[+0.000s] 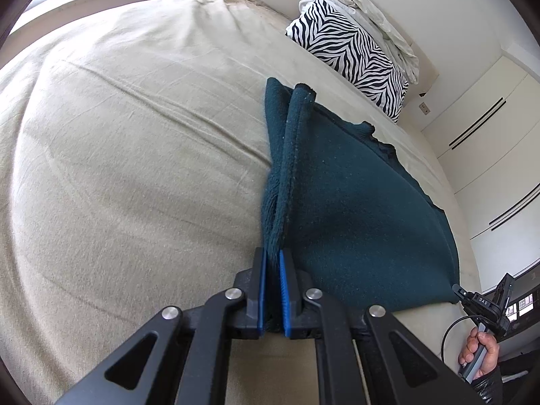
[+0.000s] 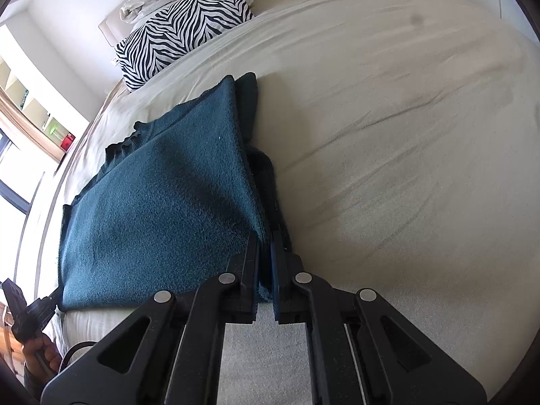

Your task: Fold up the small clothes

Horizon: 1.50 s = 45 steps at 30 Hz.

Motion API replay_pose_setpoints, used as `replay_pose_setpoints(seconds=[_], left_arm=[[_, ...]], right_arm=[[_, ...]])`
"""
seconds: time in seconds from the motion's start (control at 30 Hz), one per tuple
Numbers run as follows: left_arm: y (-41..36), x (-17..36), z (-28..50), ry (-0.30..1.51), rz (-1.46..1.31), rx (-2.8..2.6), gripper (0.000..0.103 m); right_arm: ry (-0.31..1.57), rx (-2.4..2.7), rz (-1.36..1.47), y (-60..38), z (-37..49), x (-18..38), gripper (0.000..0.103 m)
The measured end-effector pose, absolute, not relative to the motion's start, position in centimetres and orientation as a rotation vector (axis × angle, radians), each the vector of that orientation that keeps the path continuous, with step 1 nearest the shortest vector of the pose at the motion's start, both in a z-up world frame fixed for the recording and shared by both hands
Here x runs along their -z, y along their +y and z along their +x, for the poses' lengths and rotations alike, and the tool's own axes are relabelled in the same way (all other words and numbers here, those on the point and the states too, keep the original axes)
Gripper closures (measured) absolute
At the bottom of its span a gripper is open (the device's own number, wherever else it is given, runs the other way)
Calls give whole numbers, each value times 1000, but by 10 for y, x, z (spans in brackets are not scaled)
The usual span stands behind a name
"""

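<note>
A wide beige bed (image 1: pixel 118 152) holds a zebra pillow (image 1: pixel 351 50) near its headboard. A teal sweater (image 2: pixel 162 209) lies on the bed, below that pillow. The left gripper (image 1: pixel 272 263) is clamped on the sweater's left edge; the right gripper (image 2: pixel 265 246) pinches the sweater's opposite edge.

We see a bed (image 1: pixel 135 135) covered by a beige sheet with shallow creases. A zebra-striped pillow (image 1: pixel 351 54) lies at the headboard end, with a crumpled off-white cloth (image 1: pixel 374 20) bunched against it. White wardrobe doors (image 1: pixel 489 128) with dark slot handles stand beside the bed.
</note>
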<state>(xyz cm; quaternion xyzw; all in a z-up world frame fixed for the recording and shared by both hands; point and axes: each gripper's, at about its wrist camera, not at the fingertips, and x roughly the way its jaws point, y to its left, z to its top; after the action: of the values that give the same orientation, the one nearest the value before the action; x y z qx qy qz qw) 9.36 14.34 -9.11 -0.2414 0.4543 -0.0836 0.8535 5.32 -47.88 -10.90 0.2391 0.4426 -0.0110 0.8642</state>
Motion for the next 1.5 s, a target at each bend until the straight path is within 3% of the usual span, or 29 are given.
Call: replay_pose_setpoints(seconds=[0.2, 0.3, 0.4, 0.47, 0.5, 0.63, 0.8, 0.93, 1.0, 1.07, 1.13, 1.27, 1.37, 1.5], left_arm=[[145, 92, 88, 963, -512, 178, 94], [147, 86, 83, 953, -529, 178, 94], [143, 63, 77, 906, -473, 145, 94], [136, 45, 81, 862, -418, 145, 94], [130, 36, 87, 846, -387, 147, 94], [90, 11, 136, 779, -244, 182, 65], [26, 13, 211, 764, -107, 213, 62], [20, 58, 249, 870, -101, 152, 61], [31, 83, 249, 892, -111, 167, 61], [40, 86, 241, 855, -157, 201, 61], [38, 85, 242, 863, -151, 200, 61], [33, 86, 240, 850, -122, 189, 60], [33, 86, 240, 845, -123, 189, 60], [32, 87, 240, 839, -117, 185, 60]], right_arm=[[929, 7, 538, -482, 57, 112, 97], [909, 52, 531, -484, 54, 99, 90], [814, 122, 517, -487, 46, 72, 74], [746, 101, 540, -485, 49, 53, 42], [720, 70, 556, -479, 54, 45, 38], [771, -207, 589, -425, 109, 31, 38], [864, -500, 663, -332, 192, 50, 40], [958, -558, 791, -291, 242, 91, 40], [985, -516, 798, -290, 254, 109, 46], [962, -516, 866, -310, 258, 124, 73], [912, -481, 943, -343, 261, 132, 78], [805, -286, 1004, -425, 250, 136, 80], [749, -176, 1041, -476, 232, 137, 88], [711, -7, 1034, -512, 196, 123, 84]])
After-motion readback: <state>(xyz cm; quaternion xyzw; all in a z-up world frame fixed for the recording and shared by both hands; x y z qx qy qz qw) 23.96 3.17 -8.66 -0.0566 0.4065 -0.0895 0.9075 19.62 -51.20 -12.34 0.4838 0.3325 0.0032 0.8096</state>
